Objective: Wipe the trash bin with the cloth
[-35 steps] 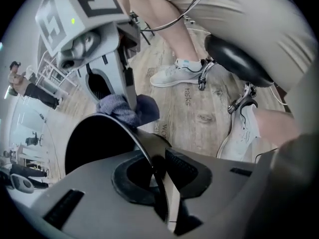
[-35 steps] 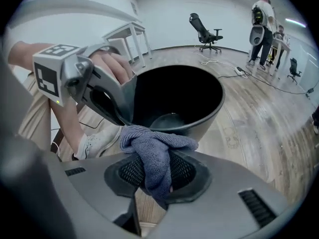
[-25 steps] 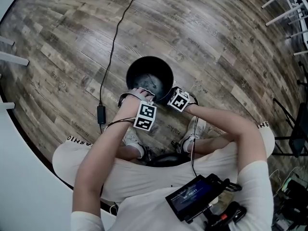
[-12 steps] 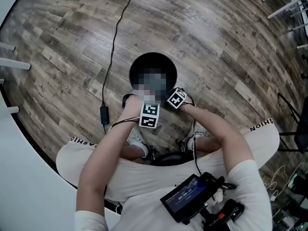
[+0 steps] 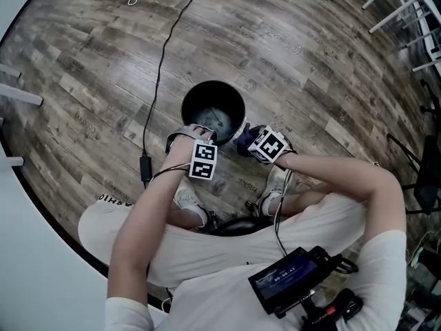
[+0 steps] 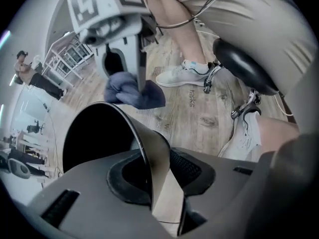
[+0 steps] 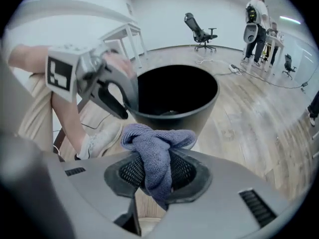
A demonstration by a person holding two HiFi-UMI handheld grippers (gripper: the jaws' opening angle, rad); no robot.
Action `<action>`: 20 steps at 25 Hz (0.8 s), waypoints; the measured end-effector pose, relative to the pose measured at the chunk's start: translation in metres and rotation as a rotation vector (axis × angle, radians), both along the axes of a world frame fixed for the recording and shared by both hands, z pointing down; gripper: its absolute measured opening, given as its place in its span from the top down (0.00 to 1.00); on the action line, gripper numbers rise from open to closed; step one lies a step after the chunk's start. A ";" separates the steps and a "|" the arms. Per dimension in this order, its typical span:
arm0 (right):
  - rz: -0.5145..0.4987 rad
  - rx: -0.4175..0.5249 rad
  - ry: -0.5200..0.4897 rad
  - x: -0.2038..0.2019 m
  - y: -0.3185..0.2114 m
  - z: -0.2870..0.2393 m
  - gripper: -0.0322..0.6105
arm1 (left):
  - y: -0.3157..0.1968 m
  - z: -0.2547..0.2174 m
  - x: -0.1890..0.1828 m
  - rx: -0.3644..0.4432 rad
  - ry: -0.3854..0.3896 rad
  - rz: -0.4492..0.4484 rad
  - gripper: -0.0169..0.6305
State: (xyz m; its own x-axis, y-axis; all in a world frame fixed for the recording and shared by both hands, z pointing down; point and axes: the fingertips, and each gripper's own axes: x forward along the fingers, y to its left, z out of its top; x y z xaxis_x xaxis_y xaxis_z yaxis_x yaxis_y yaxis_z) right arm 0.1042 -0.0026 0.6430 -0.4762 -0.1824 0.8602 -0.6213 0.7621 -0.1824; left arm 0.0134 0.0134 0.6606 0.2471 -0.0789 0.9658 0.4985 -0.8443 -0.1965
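While the right tongs are clamping a fuzzy blue cloth, the left tongs, jaws just opening, are straddling the thin rim of the round black bin.

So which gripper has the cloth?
The right gripper: its jaws pinch the blue-grey cloth. On the left gripper, the jaws have just been opening, with the rim of the trash bin between them.

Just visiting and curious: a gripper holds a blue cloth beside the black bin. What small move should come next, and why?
Probably press the cloth against the trash bin, on its outer wall: the right gripper is shut on the cloth, which hangs just beside it, seemingly not touching.
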 end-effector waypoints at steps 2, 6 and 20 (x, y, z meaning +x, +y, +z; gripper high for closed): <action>0.005 0.035 -0.025 -0.011 -0.008 -0.021 0.79 | -0.002 0.001 0.002 0.025 0.016 -0.012 0.85; -0.021 0.092 0.004 -0.022 -0.012 -0.021 0.79 | 0.000 0.000 0.007 -0.004 0.018 -0.026 0.89; -0.133 0.062 0.165 -0.007 -0.022 0.089 0.79 | 0.007 -0.004 0.021 -0.031 0.086 -0.110 0.88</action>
